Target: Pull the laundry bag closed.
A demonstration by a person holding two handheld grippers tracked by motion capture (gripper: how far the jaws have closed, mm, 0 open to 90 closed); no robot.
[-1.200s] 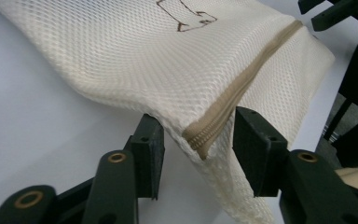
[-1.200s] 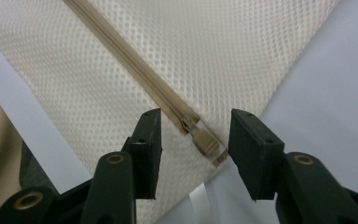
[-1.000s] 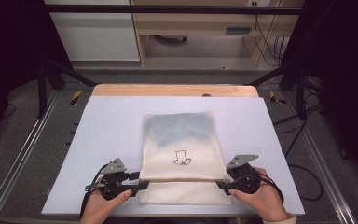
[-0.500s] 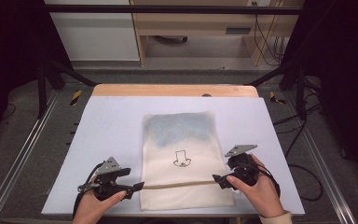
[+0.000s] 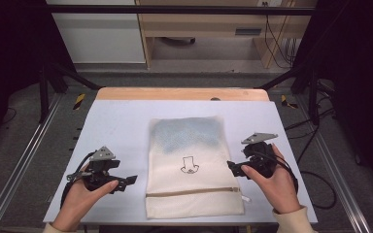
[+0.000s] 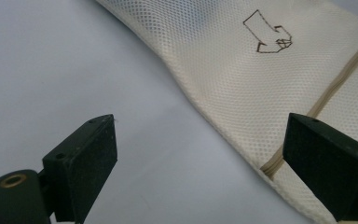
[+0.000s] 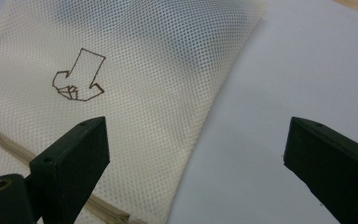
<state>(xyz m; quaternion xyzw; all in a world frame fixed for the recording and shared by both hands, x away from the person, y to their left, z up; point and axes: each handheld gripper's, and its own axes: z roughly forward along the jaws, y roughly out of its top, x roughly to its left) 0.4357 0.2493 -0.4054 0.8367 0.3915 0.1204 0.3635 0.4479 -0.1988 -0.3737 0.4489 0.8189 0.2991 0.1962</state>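
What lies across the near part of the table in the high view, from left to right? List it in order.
Left black two-jaw gripper, jaws open and apart from the bag → cream mesh laundry bag with a tan zip and a small dark printed outline, lying flat on the pale blue table top → right black two-jaw gripper, jaws open.

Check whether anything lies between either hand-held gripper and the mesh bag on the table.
Nothing visible does. The left hand-held gripper and the right hand-held gripper flank the mesh bag, jaws open, with bare table between each and the bag's edge.
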